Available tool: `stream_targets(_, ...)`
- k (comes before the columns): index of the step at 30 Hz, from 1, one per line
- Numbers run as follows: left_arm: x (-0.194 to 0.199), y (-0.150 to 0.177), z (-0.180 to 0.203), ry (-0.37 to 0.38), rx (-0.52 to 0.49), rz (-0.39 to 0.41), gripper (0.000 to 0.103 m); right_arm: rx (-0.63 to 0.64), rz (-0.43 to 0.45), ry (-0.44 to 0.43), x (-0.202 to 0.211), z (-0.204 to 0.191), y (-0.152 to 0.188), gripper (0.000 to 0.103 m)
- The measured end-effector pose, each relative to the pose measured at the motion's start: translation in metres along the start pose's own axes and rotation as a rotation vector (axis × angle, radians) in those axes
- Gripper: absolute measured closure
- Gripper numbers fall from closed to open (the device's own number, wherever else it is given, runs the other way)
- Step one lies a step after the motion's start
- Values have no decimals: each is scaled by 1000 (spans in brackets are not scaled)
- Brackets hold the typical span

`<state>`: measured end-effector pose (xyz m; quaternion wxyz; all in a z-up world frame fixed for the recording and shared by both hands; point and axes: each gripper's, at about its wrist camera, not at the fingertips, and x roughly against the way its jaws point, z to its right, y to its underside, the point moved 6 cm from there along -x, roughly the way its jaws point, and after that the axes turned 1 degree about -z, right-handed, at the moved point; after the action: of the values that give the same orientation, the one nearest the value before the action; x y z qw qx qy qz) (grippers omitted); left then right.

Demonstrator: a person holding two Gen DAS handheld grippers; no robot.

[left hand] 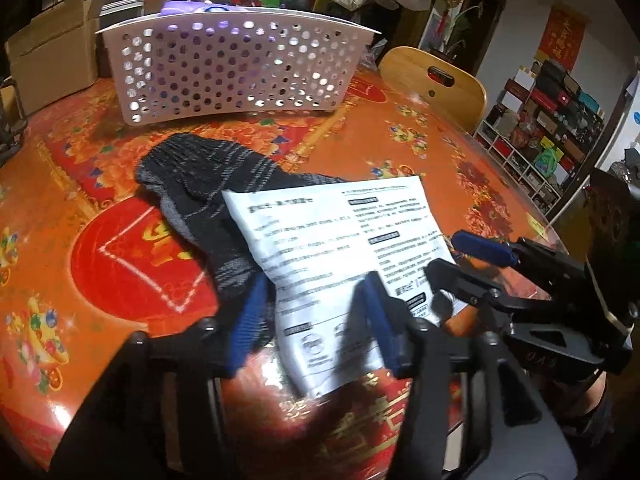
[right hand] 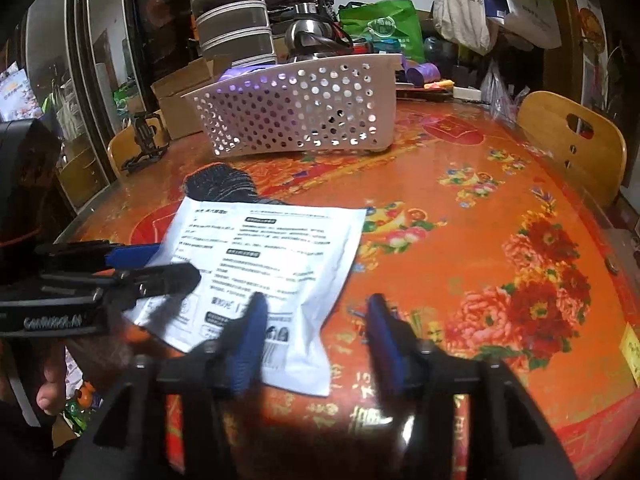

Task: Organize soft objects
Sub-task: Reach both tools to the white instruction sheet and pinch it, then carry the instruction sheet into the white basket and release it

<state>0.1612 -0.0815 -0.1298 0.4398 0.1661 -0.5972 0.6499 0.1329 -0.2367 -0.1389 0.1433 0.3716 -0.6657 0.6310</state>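
Observation:
A white printed packet (left hand: 336,248) lies flat on the table, overlapping a dark grey knitted sock (left hand: 208,184). My left gripper (left hand: 314,320) is open just above them, one blue finger (left hand: 248,316) over the sock's near end and the other over the packet. In the right wrist view my right gripper (right hand: 316,336) is also open, its left finger (right hand: 250,340) over the packet's (right hand: 272,256) near corner and the other over bare table. Each gripper shows sideways in the other's view: the right gripper (left hand: 444,254) at the packet's right edge, the left gripper (right hand: 176,265) at its left edge. Only the far end of the sock (right hand: 220,184) shows there.
A white perforated basket (left hand: 236,68) stands at the back of the red-and-orange patterned table (right hand: 460,240), with something purple inside. Cardboard boxes (left hand: 52,60), a kettle and bags crowd behind it. A wooden chair (right hand: 572,140) stands at the table's right edge.

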Motion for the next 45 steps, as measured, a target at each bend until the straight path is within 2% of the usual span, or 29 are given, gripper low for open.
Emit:
stream_targets(3, -6, -2, 8, -1, -33, -3, 40, 10, -6, -36, -4, -3, -2, 48)
stream_targets(4, -8, -2, 11, -10, -50, -2, 41, 18, -10, -58, -5, -7, -3, 54)
stream_targets(5, -9, -2, 14, -14, -55, 2, 51, 20, -11, -90, -6, -10, -2, 59)
stream_targets(7, -10, -2, 16, -1, -51, 8, 57, 5, -10, -127, -7, -12, -2, 72)
stream_targets(8, -12, -1, 16, 34, -41, -2, 66, 7, -6, -122, -6, -13, -3, 75)
stream_targets(9, -11, -1, 14, 42, -33, 3, 75, 14, -5, -112, -5, -14, -3, 85)
stream_targets(10, -9, 0, 13, 46, -33, 6, 79, 25, 6, -83, -1, -15, -4, 91)
stream_targets(12, -2, -1, 12, 46, -32, 19, 82, 27, 34, -73, 9, -17, -7, 95)
stream_targets(21, 31, -9, 15, 81, -46, 83, 83, 78, 105, -53, 39, -32, -28, 97)
stream_targets(29, 65, -48, 6, 82, -39, 154, 83, 107, 164, -70, 49, -44, -81, 97)
stream_targets(37, 86, -120, -11, 61, -23, 190, 83, 112, 201, -102, 41, -45, -160, 97)
stream_targets(42, 91, -191, -29, 29, -3, 221, 83, 84, 210, -126, 19, -40, -228, 96)
stream_targets(45, 90, -233, -42, 8, 18, 241, 83, 95, 189, -107, 0, -37, -261, 97)
